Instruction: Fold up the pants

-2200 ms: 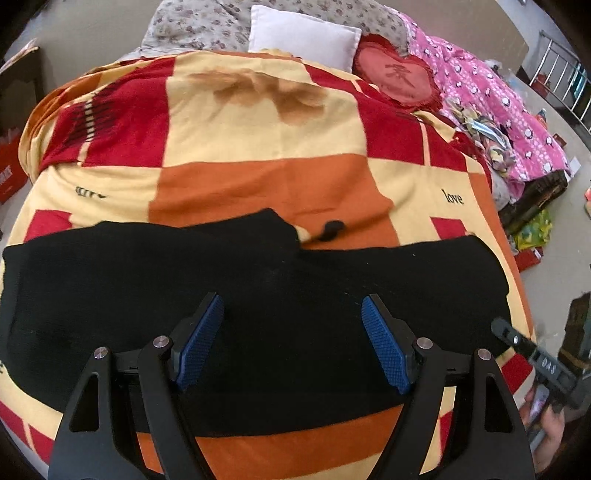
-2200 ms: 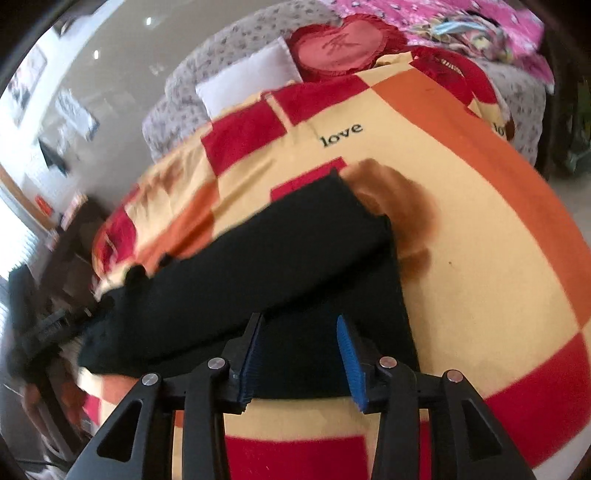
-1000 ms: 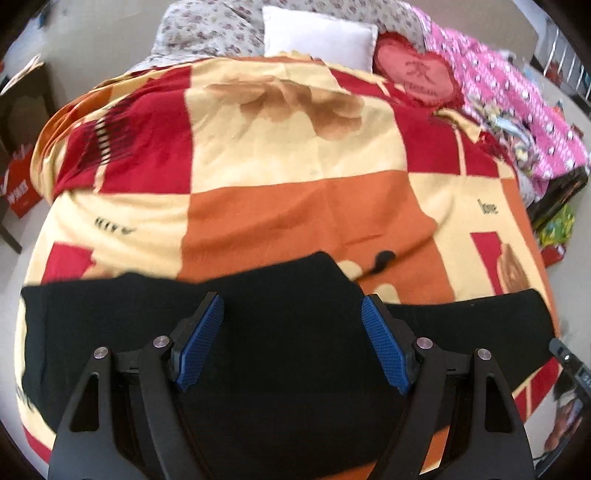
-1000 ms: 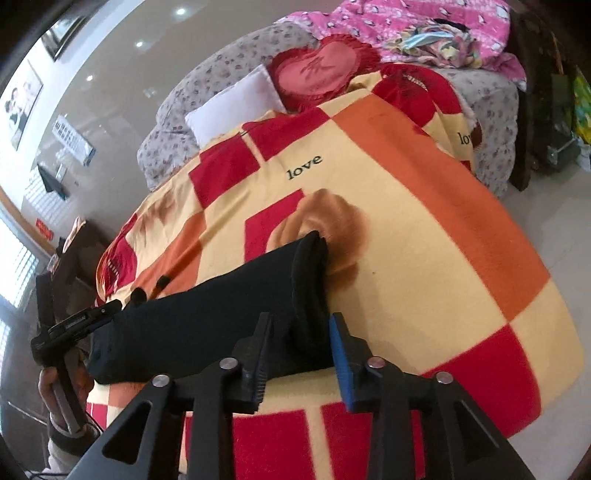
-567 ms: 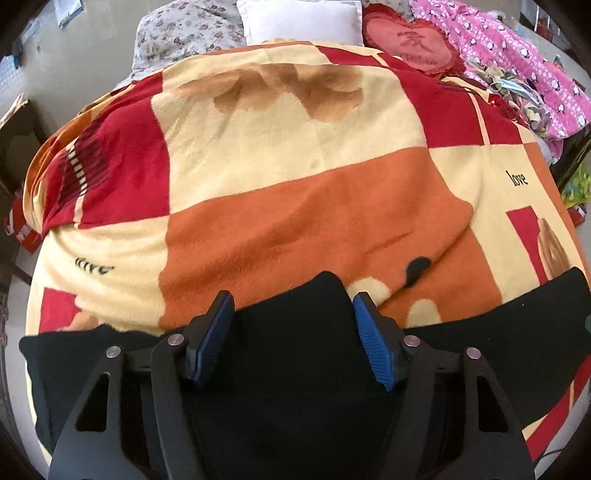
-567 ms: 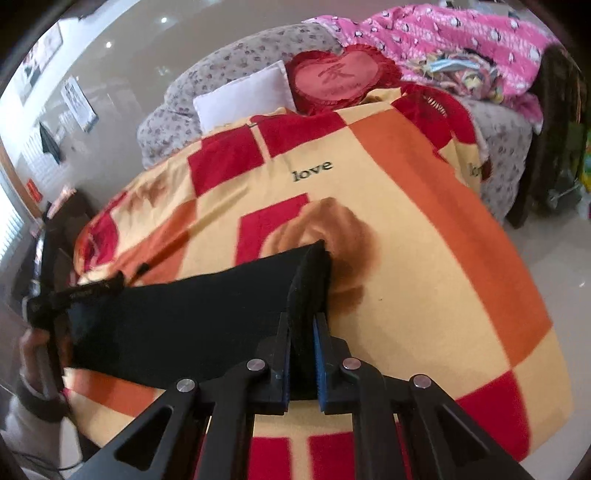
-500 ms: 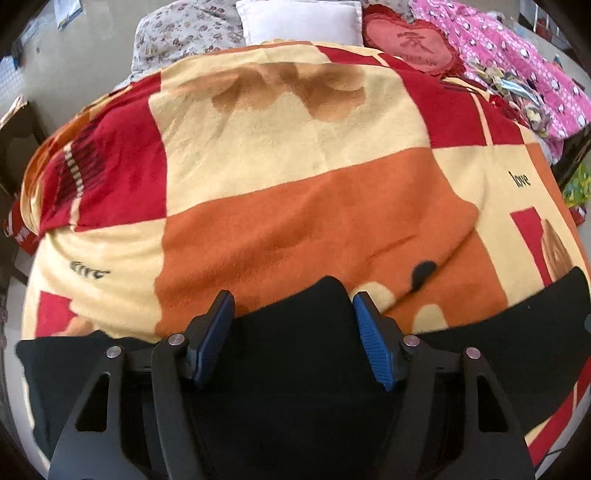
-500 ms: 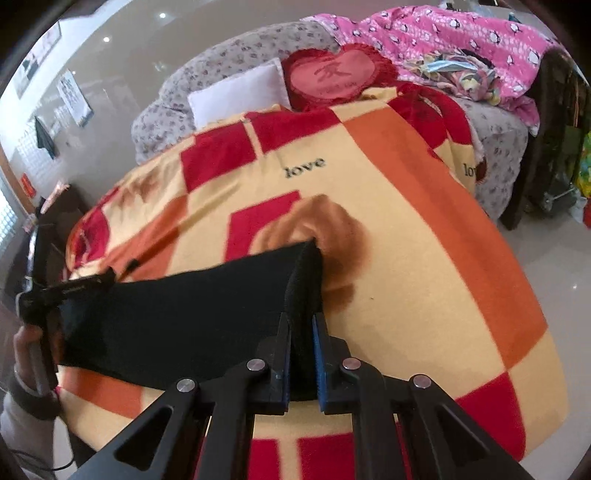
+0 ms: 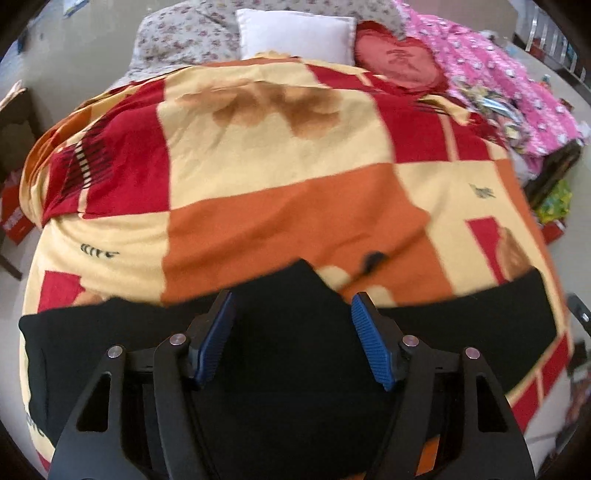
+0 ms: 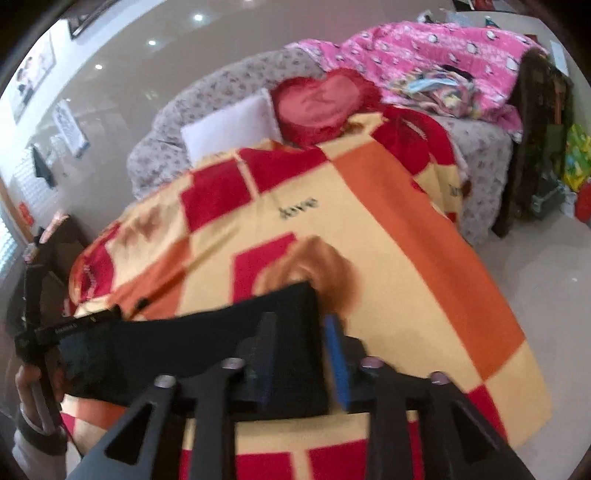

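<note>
Black pants [image 9: 295, 354] lie across the near edge of a bed covered by a red, orange and yellow checked blanket [image 9: 288, 147]. My left gripper [image 9: 291, 339] is open above the pants' middle, its blue pads [image 9: 214, 339] either side of a raised peak of cloth. In the right wrist view the pants [image 10: 192, 343] stretch to the left. My right gripper [image 10: 301, 354] has its jaws parted around the pants' right end, with the cloth between the pads; the frame is blurred. The left gripper [image 10: 40, 332] shows at the far left, held by a hand.
A white pillow [image 9: 295, 33], a red heart cushion [image 9: 399, 62] and a pink quilt [image 9: 509, 85] lie at the head of the bed. Floor and clutter [image 10: 565, 166] lie to the right of the bed. The blanket beyond the pants is bare.
My right gripper, shut on the pants' right end half a second ago, now has its jaws apart. My left gripper has stayed open over the pants' middle, with the view shifted slightly.
</note>
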The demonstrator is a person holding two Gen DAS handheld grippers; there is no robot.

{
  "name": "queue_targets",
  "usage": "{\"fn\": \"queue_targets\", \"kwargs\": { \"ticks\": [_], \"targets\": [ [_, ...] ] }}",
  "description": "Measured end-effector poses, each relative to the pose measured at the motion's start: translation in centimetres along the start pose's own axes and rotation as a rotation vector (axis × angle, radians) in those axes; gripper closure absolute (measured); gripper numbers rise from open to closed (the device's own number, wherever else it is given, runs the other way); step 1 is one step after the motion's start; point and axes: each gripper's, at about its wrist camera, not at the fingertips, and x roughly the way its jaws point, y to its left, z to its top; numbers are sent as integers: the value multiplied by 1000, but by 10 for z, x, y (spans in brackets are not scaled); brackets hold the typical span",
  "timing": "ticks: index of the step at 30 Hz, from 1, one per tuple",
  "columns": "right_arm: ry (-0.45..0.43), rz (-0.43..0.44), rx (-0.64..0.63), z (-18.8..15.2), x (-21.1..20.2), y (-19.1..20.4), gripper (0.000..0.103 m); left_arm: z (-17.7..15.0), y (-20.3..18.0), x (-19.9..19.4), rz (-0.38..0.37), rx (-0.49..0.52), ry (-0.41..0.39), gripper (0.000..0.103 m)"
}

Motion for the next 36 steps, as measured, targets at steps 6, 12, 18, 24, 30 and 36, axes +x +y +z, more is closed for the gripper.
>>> {"fn": "queue_targets", "kwargs": {
  "ticks": [6, 12, 18, 24, 30, 36],
  "targets": [
    [111, -70, -45, 2, 42, 9, 63, -16, -17, -3, -44, 25, 38, 37],
    [142, -173, -95, 0, 65, 2, 63, -28, -23, 13, 11, 40, 36, 37],
    [125, -150, -99, 6, 64, -2, 63, -26, -35, 23, 77, 93, 11, 27],
    [90, -75, -53, 5, 36, -1, 63, -22, -27, 5, 4, 31, 18, 27],
    [111, -17, -44, -7, 20, 0, 62, -27, -45, -8, -85, 62, 30, 27],
    [131, -28, -25, -20, 19, -6, 62, -34, -65, -6, -98, 114, 43, 27]
  ]
}}
